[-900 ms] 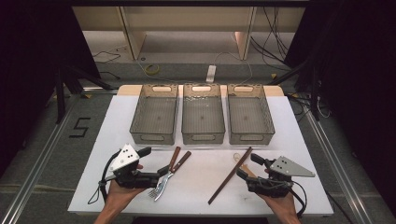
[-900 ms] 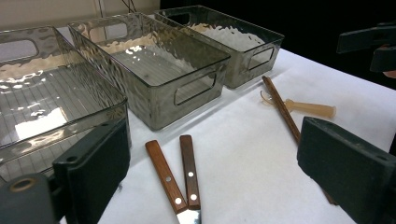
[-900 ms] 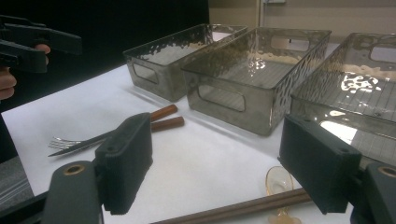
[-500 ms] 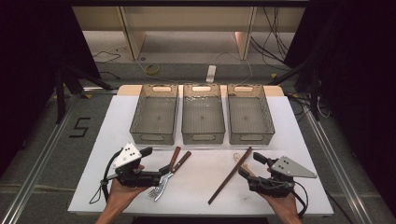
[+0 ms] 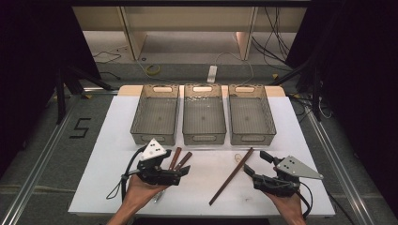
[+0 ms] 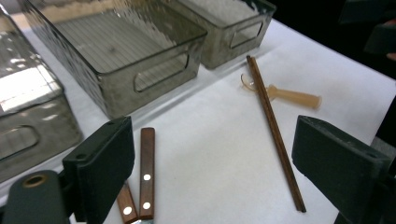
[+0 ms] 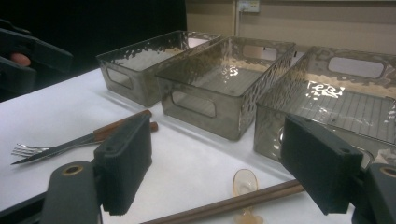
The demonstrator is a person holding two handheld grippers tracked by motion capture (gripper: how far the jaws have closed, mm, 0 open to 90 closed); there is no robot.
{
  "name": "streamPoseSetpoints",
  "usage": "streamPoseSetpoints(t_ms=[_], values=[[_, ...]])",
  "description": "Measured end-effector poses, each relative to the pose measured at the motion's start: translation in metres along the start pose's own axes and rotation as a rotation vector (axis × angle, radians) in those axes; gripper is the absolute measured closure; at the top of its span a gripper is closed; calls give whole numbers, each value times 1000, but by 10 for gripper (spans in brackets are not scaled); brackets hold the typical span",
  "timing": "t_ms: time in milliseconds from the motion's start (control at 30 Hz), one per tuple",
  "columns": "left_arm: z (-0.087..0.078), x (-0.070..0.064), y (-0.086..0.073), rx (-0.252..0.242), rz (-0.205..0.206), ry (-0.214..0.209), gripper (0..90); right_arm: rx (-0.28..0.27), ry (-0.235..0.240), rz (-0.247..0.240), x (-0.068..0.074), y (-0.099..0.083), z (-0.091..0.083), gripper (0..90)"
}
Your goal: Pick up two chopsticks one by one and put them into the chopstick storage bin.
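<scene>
Both grippers, left point(image 5: 185, 171) and right point(image 5: 253, 165), gape empty; chopsticks point(image 5: 231, 176) lie between, bins point(image 5: 203, 136) beyond

Three bins point(image 5: 156, 115), two wooden-handled utensils point(image 6: 146, 172), one pair of chopsticks point(image 5: 231, 176), one small spoon point(image 6: 285, 95), two grippers point(image 5: 165, 171).

We see right gripper point(image 7: 212, 163), black jaws wide apart, nothing between. Below them: long dark-brown wooden chopsticks point(image 7: 224, 205) over small translucent amber plastic spoon point(image 7: 244, 183). Left: wooden-handled silver fork point(image 7: 32, 150). Beyond: three smoky transparent plastic bins point(image 7: 243, 100) side by side.
</scene>
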State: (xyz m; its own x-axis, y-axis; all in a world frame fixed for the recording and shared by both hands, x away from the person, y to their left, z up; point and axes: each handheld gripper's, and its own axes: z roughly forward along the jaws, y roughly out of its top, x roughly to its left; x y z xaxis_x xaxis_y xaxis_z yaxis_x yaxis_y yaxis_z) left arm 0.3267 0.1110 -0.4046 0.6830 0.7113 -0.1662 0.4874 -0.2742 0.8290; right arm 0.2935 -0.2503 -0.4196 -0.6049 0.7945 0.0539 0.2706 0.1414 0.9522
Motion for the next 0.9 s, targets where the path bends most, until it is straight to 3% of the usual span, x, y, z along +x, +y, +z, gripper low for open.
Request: streamPoseSetpoints(t_ms=[200, 367, 433, 633, 767, 833, 900], values=[[17, -4, 9, 67, 1, 16, 136, 5, -8, -1, -1, 0, 0, 255], [39, -16, 18, 147, 59, 44, 140, 14, -28, -6, -3, 0, 0, 257], [52, -18, 19, 184, 90, 65, 140, 62, -81, -35, -4, -1, 3, 255], [79, -32, 20, 268, 81, -14, 159, 80, -90, -5, -10, -3, 2, 256], [95, -45, 20, 318, 111, -39, 201, 84, -90, -5, -10, -3, 3, 256], [108, -52, 19, 369, 157, -41, 235, 82, -86, -8, -9, -3, 3, 256], [111, -52, 19, 375, 149, -53, 266, 88, -83, -11, -9, -3, 3, 256]])
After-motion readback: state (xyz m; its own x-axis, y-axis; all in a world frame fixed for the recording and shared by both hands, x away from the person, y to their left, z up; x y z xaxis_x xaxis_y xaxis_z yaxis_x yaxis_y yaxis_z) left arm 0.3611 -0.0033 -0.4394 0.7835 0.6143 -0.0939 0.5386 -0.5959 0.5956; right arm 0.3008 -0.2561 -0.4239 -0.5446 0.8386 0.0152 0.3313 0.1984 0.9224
